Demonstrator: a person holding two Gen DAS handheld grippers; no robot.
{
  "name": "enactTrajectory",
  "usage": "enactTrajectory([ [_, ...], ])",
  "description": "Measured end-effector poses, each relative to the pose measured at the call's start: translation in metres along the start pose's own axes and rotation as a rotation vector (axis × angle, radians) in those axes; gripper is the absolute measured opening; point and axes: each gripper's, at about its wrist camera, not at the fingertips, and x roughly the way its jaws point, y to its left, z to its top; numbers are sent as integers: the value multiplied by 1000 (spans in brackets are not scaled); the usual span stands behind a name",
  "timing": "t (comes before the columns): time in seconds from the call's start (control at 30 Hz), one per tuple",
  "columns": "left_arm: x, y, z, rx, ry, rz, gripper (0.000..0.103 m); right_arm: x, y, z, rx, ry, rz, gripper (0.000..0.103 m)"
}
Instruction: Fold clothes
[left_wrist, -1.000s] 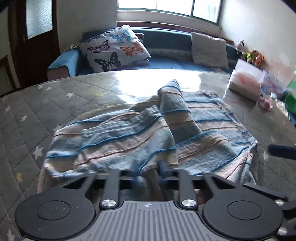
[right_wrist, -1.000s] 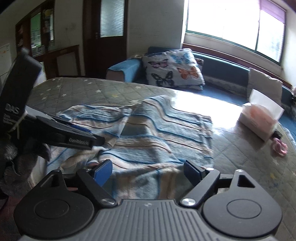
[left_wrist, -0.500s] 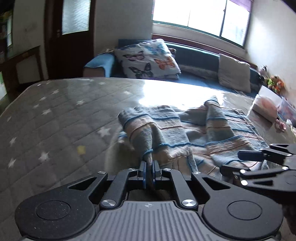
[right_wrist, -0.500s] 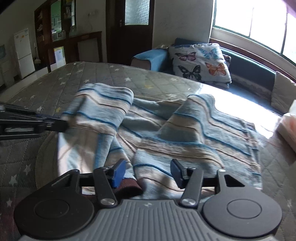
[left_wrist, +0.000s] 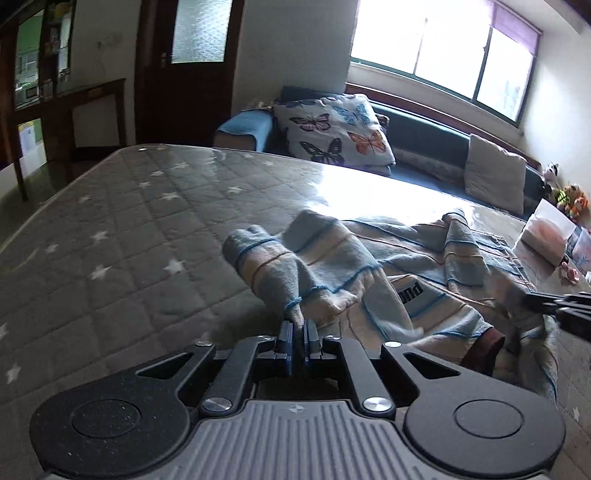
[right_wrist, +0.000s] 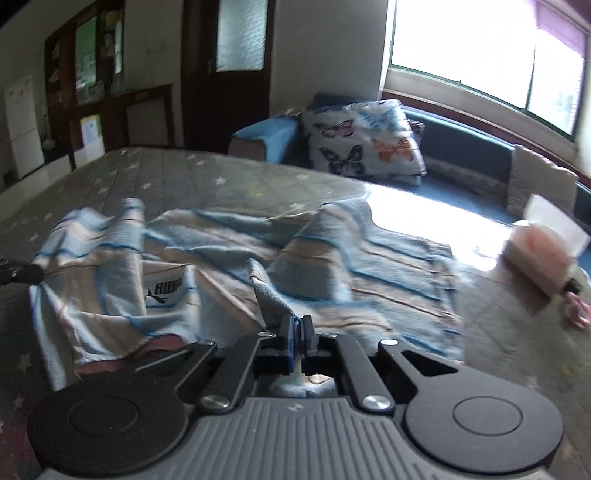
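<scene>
On the star-quilted mattress (left_wrist: 140, 229) lay the striped garment (left_wrist: 413, 258), rumpled. The left hand-held gripper (left_wrist: 298, 334) pinched its near-left edge, and the right hand-held gripper (right_wrist: 298, 328) was clamped on a raised fold nearer its middle.

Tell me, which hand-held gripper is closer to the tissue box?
Right. The right hand-held gripper grips the striped garment on the side where the tissue box sits. The left hand-held gripper holds the garment's opposite end, farther from the box.
</scene>
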Motion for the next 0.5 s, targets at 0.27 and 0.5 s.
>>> enactTrajectory([
  [0.27,-38,14,-21,-17,15,1,6,-68,-50,-31,135,-80,-102,3],
  [0.5,-64,20,-46,-14,74,4,6,-125,-86,-84,282,-90,-181,2],
])
